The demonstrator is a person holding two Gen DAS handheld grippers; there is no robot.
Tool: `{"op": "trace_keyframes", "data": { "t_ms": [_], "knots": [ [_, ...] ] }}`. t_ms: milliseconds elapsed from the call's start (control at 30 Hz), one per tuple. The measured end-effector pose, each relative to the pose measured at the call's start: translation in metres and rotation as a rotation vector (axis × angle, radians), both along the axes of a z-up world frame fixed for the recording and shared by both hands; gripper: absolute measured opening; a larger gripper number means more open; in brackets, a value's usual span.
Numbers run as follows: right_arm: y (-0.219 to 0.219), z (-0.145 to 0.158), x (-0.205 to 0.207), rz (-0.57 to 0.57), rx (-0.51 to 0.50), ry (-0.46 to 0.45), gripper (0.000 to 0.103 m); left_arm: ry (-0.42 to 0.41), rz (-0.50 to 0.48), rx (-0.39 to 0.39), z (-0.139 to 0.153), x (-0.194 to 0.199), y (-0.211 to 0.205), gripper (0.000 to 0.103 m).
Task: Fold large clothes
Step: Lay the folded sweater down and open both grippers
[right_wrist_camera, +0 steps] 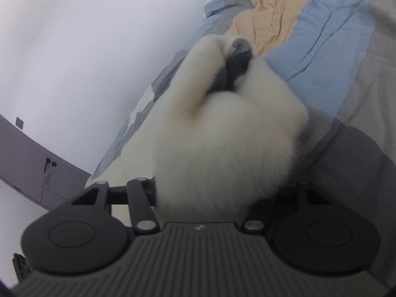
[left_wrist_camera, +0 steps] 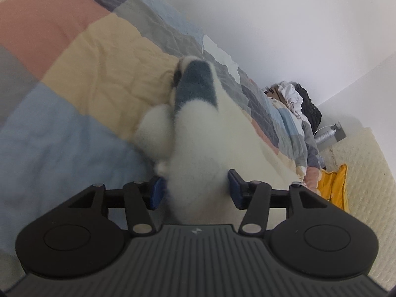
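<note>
A fluffy white fleece garment (left_wrist_camera: 195, 133) with a dark blue patch (left_wrist_camera: 195, 84) lies bunched on a patchwork quilt (left_wrist_camera: 74, 74) in the left wrist view. It runs back between the blue pads (left_wrist_camera: 234, 190) of my left gripper (left_wrist_camera: 195, 189), whose jaws stand wide with the fleece loosely filling the gap. In the right wrist view the same fleece (right_wrist_camera: 222, 133), showing a dark patch (right_wrist_camera: 237, 66), is heaped over my right gripper (right_wrist_camera: 222, 193). That gripper's fingertips are hidden by the pile, but its linkage arms are spread wide. The quilt (right_wrist_camera: 321, 49) lies beyond.
A pile of white and black clothes (left_wrist_camera: 294, 99) sits at the bed's far end, near a yellow cloth (left_wrist_camera: 334, 185) and a cream padded panel (left_wrist_camera: 366, 173). White wall (right_wrist_camera: 74, 49) runs along the bed. A grey cabinet (right_wrist_camera: 37, 160) stands at the lower left.
</note>
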State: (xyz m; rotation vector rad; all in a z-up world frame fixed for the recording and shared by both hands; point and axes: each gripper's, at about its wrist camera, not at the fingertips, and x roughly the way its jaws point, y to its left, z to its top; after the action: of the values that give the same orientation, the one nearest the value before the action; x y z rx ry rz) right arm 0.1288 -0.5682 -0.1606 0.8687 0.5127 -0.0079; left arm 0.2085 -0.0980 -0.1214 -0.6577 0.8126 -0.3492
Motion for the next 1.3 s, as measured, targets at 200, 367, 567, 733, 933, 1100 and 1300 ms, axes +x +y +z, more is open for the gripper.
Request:
{"op": "trace_keyframes", "data": {
  "t_ms": [200, 367, 567, 733, 933, 1100, 1300],
  "knots": [
    [0.008, 0.027, -0.030, -0.008, -0.080, 0.026, 0.061, -0.151, 0.002, 0.183, 0.049, -0.041, 0.005, 0.059],
    [0.011, 0.064, -0.062, -0.025, -0.162, 0.006, 0.061, -0.258, -0.034, 0.230, 0.102, -0.074, 0.005, 0.059],
    [0.026, 0.130, -0.096, -0.020, -0.300, -0.117, 0.061, -0.377, -0.067, 0.362, 0.166, -0.120, -0.011, 0.061],
    [0.048, 0.189, -0.124, 0.003, -0.409, -0.220, 0.061, -0.443, -0.110, 0.378, 0.210, -0.161, -0.019, 0.061],
    [0.080, 0.242, -0.164, 0.022, -0.543, -0.346, 0.061, -0.591, -0.079, 0.443, 0.254, -0.214, -0.025, 0.063],
    [0.110, 0.256, -0.189, 0.050, -0.619, -0.411, 0.061, -0.663, -0.106, 0.453, 0.274, -0.252, -0.028, 0.065],
    [0.140, 0.250, -0.205, 0.095, -0.664, -0.430, 0.061, -0.685, -0.105, 0.438, 0.271, -0.282, -0.016, 0.065]
  ]
}}
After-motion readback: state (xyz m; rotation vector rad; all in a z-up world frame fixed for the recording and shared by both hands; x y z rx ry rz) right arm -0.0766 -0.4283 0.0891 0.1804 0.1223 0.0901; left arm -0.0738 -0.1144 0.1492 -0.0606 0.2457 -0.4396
